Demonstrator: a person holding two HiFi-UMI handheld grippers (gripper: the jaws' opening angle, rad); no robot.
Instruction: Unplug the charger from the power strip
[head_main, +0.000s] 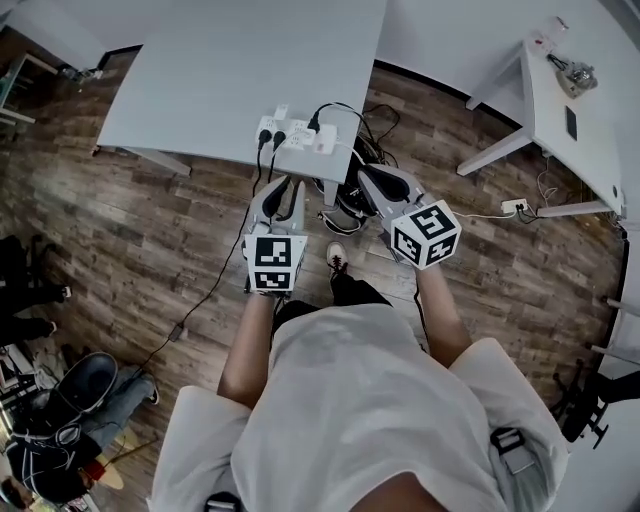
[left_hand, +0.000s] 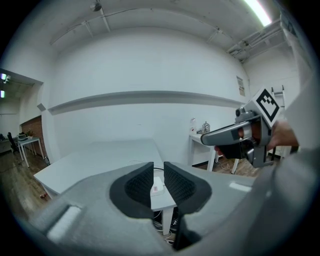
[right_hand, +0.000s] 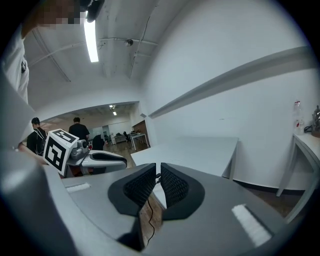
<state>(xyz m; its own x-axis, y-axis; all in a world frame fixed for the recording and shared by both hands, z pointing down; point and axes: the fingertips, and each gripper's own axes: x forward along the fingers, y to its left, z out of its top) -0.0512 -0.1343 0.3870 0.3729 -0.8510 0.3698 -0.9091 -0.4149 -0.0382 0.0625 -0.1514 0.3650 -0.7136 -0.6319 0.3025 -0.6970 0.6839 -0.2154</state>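
A white power strip (head_main: 290, 134) lies at the near edge of the pale table (head_main: 220, 70), with two black plugs (head_main: 271, 136) at its left end. At its right end sits a white charger block (head_main: 323, 140) beside another black plug. Both grippers hover over the wooden floor just short of the table edge. My left gripper (head_main: 288, 188) points at the strip; its jaws stand slightly apart with nothing between them, and the strip (left_hand: 157, 189) shows through the gap. My right gripper (head_main: 368, 180) (right_hand: 158, 172) is to the right, its pads a narrow slit apart and holding nothing.
Black cables (head_main: 345, 120) loop off the table behind the strip, and one cable (head_main: 200, 300) trails left across the floor. Dark shoes (head_main: 350, 205) lie under the table edge. A second white table (head_main: 560, 110) stands right, another strip (head_main: 515, 207) below it. People sit at the left (head_main: 60, 400).
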